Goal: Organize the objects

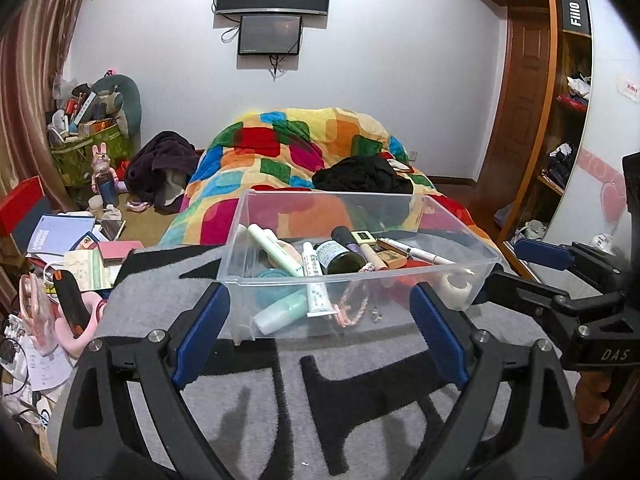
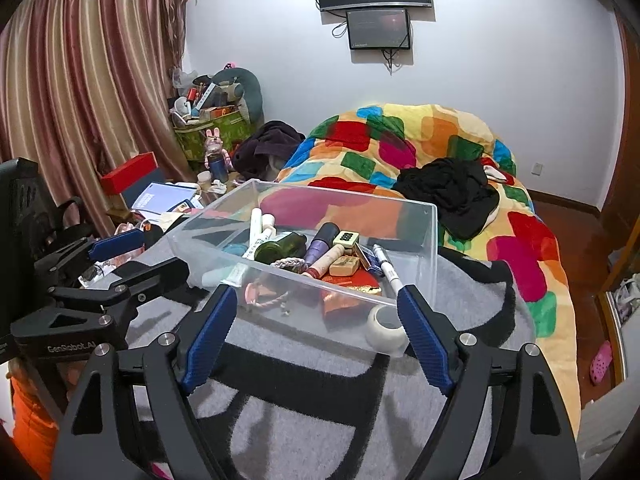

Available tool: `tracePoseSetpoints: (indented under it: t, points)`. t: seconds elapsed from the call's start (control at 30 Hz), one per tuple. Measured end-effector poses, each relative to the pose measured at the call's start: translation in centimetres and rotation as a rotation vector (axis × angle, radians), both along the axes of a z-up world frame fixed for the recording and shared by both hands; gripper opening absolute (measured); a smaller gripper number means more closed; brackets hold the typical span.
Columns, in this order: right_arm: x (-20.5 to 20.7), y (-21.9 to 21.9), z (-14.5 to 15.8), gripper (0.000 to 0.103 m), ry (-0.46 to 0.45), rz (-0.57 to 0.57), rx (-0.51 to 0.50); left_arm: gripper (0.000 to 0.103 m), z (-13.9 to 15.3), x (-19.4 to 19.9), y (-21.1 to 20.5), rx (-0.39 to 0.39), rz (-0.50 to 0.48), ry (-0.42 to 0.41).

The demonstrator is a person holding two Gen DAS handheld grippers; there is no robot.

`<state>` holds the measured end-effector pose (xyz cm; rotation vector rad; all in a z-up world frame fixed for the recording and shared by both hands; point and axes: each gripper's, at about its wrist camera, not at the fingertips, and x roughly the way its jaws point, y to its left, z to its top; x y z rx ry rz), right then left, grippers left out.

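Observation:
A clear plastic bin (image 1: 460,232) sits on a grey and black blanket (image 1: 360,360) on the bed. It also shows in the right wrist view (image 2: 428,232). It holds tubes (image 1: 276,248), a dark green bottle (image 1: 340,260), a white pen (image 1: 416,252), a pink braided cord (image 1: 356,304) and a white tape roll (image 2: 386,328). My left gripper (image 1: 320,300) is open and empty just in front of the bin's near wall. My right gripper (image 2: 318,304) is open and empty at the bin's near corner, and shows at the right of the left wrist view (image 1: 520,264).
A colourful quilt (image 1: 288,148) with black clothing (image 1: 360,176) lies behind the bin. A cluttered side table (image 1: 72,248) with books and boxes stands left of the bed. Curtains (image 2: 80,80) hang at left, a wardrobe (image 1: 560,120) stands at right.

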<state>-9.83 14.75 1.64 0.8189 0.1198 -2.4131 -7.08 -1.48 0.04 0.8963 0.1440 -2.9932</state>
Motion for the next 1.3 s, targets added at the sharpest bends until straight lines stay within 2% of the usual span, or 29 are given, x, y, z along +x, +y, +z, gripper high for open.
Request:
tracePoseSetpoints:
  t: [1.3]
  points:
    - [0.37, 0.38, -0.10, 0.081, 0.013, -0.009, 0.003, 0.095, 0.04, 0.17, 0.77, 0.013, -0.017, -0.013]
